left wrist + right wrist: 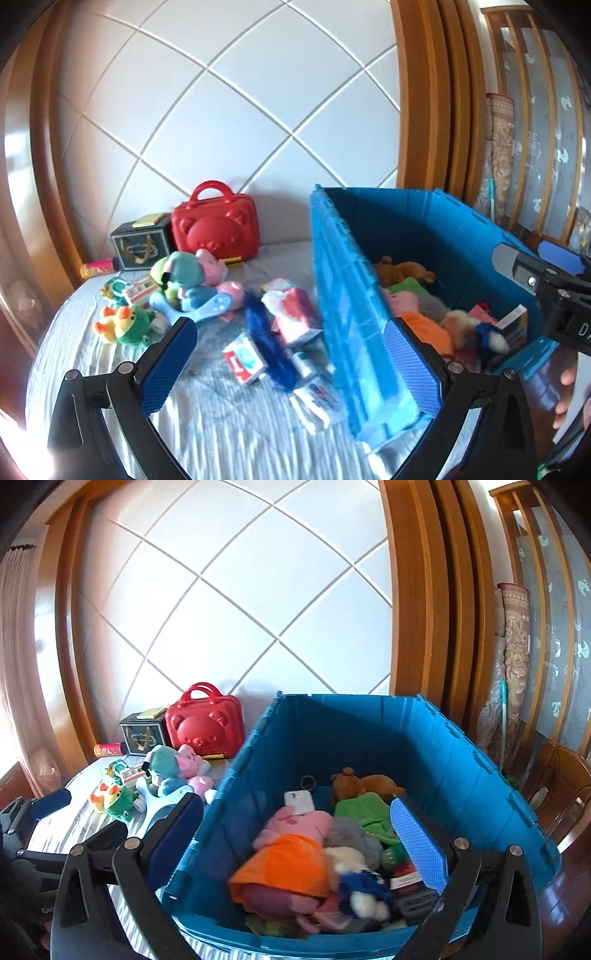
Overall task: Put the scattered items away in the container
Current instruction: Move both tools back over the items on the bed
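Both sets of fingers wide open, holding nothing. Left of blue bin (pixel 369 295): blue fuzzy toy (pixel 269 343), probably soft, light; pinch mid-body.

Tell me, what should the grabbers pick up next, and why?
Probably the left gripper should drop onto the blue furry toy just ahead of it. Both grippers are open and holding nothing, that toy lies on the bed beside the blue bin, and the right gripper is hanging over the bin with plush toys already inside.
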Demonstrator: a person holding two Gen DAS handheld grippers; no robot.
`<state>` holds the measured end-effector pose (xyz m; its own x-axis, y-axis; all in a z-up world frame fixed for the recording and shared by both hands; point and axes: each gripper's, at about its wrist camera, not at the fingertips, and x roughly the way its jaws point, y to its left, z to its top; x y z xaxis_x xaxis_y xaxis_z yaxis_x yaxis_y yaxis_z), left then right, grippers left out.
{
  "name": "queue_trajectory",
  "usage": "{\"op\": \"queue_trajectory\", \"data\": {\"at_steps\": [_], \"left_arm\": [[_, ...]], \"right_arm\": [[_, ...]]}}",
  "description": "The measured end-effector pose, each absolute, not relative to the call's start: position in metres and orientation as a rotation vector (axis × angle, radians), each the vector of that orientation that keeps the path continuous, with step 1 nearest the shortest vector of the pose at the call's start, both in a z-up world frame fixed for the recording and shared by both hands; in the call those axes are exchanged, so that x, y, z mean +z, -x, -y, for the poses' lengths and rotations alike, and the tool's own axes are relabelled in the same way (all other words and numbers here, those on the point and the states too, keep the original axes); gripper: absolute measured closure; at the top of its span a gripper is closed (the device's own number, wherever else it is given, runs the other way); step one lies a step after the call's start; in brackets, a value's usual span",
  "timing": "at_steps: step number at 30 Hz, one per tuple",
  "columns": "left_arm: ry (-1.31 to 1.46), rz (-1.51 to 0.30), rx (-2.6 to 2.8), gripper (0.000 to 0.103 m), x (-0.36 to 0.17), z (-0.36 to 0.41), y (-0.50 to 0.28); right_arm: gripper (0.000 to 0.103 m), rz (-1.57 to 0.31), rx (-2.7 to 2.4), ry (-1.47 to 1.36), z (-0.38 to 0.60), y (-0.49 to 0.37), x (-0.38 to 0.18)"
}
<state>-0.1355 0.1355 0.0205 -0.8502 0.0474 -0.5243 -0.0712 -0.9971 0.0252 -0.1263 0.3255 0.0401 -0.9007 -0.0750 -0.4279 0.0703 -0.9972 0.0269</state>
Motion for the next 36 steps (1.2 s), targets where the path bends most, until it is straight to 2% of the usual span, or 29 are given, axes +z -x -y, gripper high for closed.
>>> {"op": "queue_trajectory", "data": {"at_steps": [7, 14, 26, 30, 36], "left_arm": [[0.963, -0.045, 3.032, 0.000, -0.004, -0.009, 0.146], [1.161, 0.048, 3.062, 0.000, -0.051, 0.071, 0.175], [1.488, 0.020, 2.992, 0.000, -0.144, 0.095, 0.244], [1.508, 0.000, 2.940, 0.000, -0.168, 0.089, 0.269], [1.542, -0.057, 2.829, 0.001, -0.210, 0.072, 0.314]], "right_arm": [[0.000, -0.015, -2.926, -0.665, -0.216, 0.137, 0.033], [0.000, -0.097, -2.792, -0.850, -0.147, 0.190, -0.019], [0.000, -0.077, -2.527, -1.338, -0.114, 0.279, -0.192], [0.000, -0.106, -2.549, -1.432, -0.119, 0.304, -0.230], [0.000, -0.190, -2.673, -1.476, -0.132, 0.332, -0.258]]}}
